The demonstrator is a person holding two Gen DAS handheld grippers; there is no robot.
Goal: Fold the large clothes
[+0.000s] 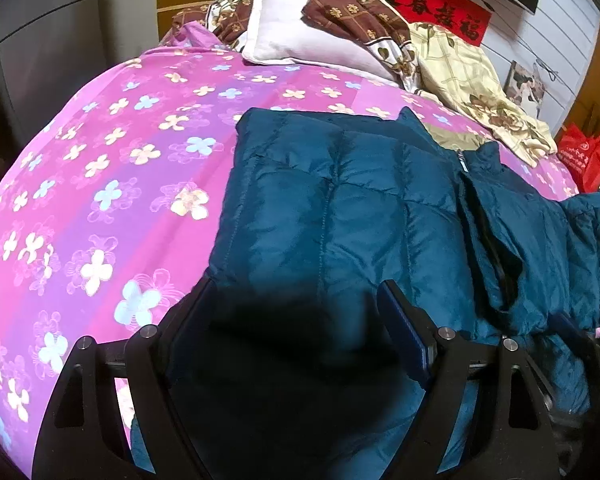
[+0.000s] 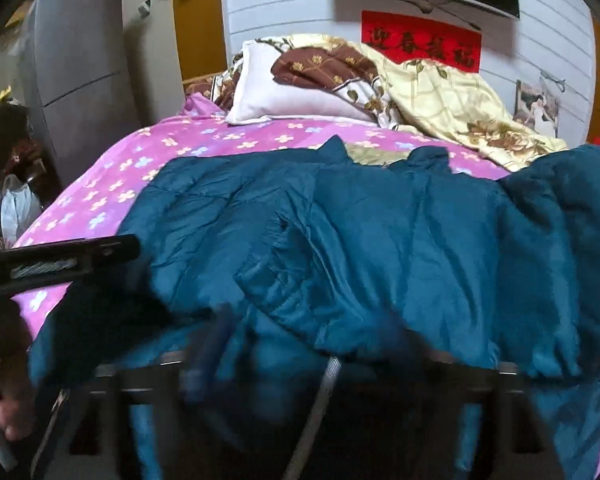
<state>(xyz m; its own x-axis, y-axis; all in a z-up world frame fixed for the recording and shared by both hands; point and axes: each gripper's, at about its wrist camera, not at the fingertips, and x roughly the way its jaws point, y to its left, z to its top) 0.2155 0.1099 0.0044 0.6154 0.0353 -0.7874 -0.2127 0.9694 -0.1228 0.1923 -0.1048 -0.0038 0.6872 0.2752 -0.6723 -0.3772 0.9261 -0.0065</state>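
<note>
Left claw (image 1: 296, 312) spread wide over one teal jacket (image 1: 340, 200); right claw (image 2: 268, 360) blurred, cannot tell; one pillow (image 1: 300, 36).

L hand-held gripper (image 1: 296, 312): black arms, silver screws, blue pads | hand (image 2: 8, 392): bare skin

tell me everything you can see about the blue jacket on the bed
The teal quilted puffer jacket has slightly shiny fabric, stitched panels, a stand-up collar, a front zipper and an olive lining. It lies front up and partly rumpled on the pink floral bedspread, one side folded smooth. The open left tongs straddle its near hem.
</note>
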